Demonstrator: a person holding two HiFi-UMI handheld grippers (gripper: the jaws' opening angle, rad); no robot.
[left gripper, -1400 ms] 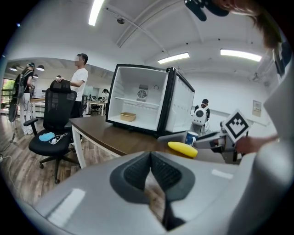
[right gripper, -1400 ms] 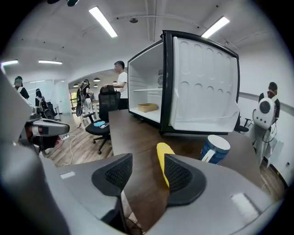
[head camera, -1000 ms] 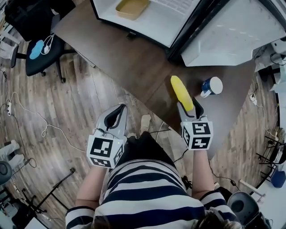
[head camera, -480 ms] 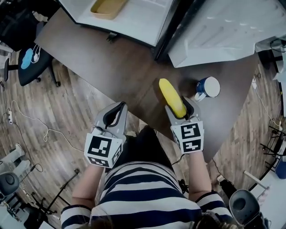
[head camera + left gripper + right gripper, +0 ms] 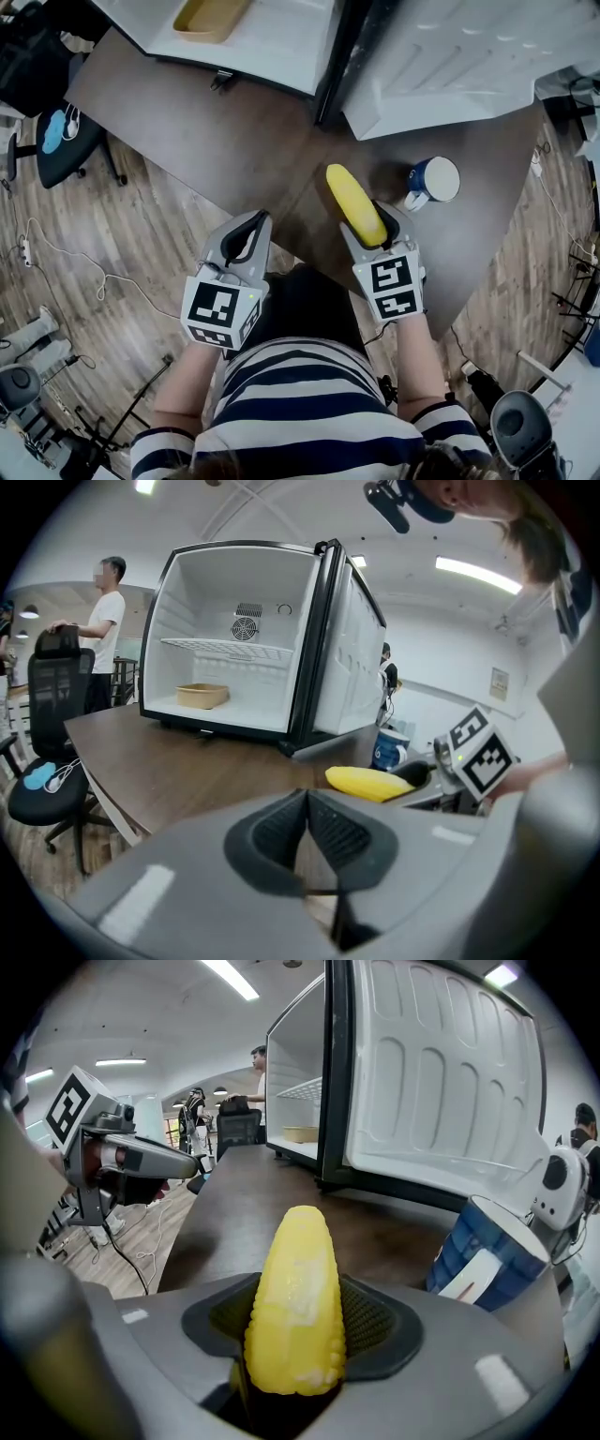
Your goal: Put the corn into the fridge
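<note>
One corn cob (image 5: 354, 204) lies on the brown table (image 5: 234, 141) at centre frame. Its near end sits between the right gripper's (image 5: 375, 229) jaws, which have just been opening and stand apart around it. The left gripper (image 5: 255, 223) is closed and empty. The cob looks stiff, light and slick, so grip it mid-length.

In the head view the top edge cuts off the fridge (image 5: 281, 52), leaving only its floor and open door, and clips the tan tray (image 5: 211, 16) inside. The right tool (image 5: 377, 225), whose jaws have just been opening with the corn (image 5: 354, 202) between them, hides the cob's near end. In the right gripper view its body covers the blue mug's (image 5: 487, 1255) base.
</note>
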